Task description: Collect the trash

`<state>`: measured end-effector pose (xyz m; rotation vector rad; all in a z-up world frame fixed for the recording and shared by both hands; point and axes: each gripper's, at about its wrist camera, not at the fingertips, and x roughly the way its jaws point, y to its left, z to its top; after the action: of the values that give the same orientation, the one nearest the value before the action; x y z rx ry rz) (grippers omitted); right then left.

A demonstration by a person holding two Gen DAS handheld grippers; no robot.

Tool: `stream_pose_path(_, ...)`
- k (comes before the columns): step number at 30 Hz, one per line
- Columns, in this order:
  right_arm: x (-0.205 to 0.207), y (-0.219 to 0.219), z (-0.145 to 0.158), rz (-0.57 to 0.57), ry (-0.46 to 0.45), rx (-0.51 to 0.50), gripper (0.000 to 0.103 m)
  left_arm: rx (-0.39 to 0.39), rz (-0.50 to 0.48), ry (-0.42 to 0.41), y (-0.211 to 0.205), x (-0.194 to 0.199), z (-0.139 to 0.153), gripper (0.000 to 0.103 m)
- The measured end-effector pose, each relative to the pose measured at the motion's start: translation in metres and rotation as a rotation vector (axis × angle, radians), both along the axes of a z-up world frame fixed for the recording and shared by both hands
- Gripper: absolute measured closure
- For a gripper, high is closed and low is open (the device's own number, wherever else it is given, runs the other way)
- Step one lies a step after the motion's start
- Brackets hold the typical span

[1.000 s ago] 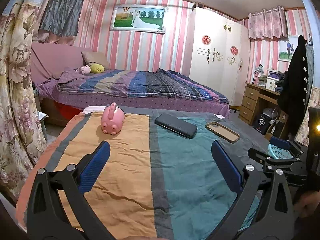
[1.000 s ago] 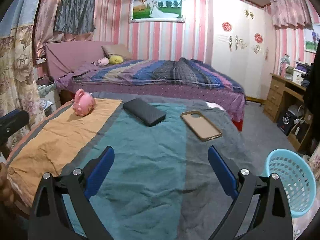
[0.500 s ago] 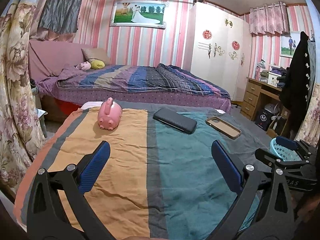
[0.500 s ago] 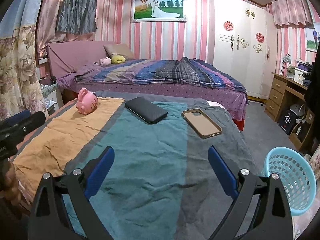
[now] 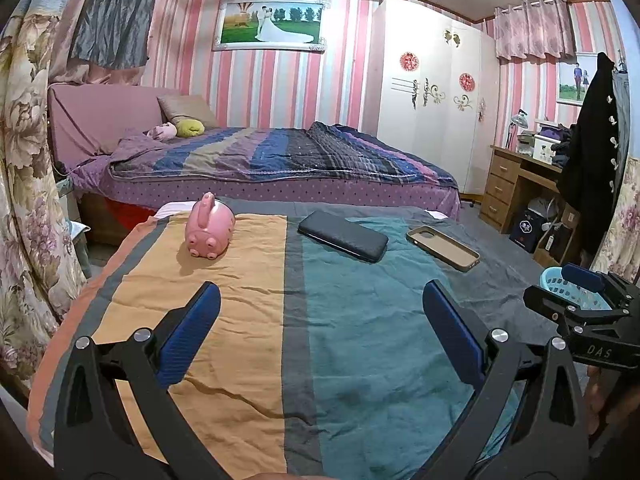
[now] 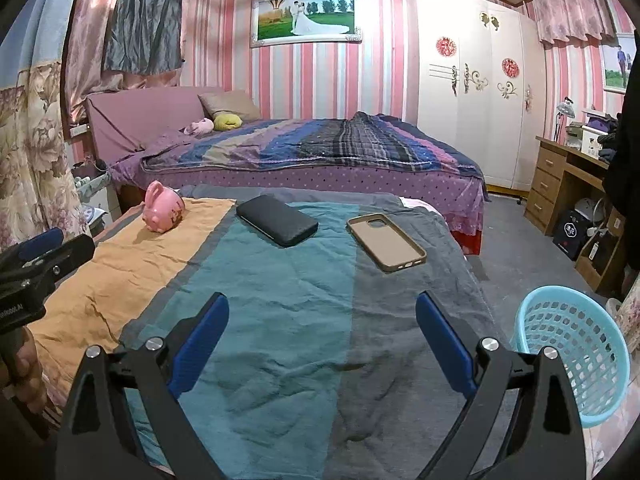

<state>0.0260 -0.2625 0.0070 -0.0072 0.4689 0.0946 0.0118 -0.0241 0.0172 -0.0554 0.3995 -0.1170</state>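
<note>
A pink piggy bank (image 5: 210, 227) (image 6: 163, 209), a black case (image 5: 343, 235) (image 6: 277, 220) and a tan phone case (image 5: 442, 248) (image 6: 386, 241) lie on the far part of a striped cloth surface (image 5: 320, 340). A light blue mesh basket (image 6: 574, 354) (image 5: 568, 294) stands on the floor to the right. My left gripper (image 5: 320, 304) is open and empty above the near cloth. My right gripper (image 6: 322, 314) is open and empty, to the right of the left one.
A bed with a striped quilt (image 5: 280, 160) lies beyond the cloth surface. A white wardrobe (image 5: 432, 92) and a wooden desk (image 5: 516, 184) stand at the back right. Floral curtains (image 5: 24, 200) hang at the left.
Both grippers have lifted and tilted slightly, so the objects appear a little further off. Both stay open and empty.
</note>
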Motion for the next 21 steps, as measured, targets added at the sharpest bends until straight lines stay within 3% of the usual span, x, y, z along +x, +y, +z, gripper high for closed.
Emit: stream_pose_path(21, 0.0023, -0.0031, -0.0001, -0.025, -0.003, -0.005, 0.01, 0.0, 0.002, 0.007, 0.0026, 0.0008, -0.0005, 0.005)
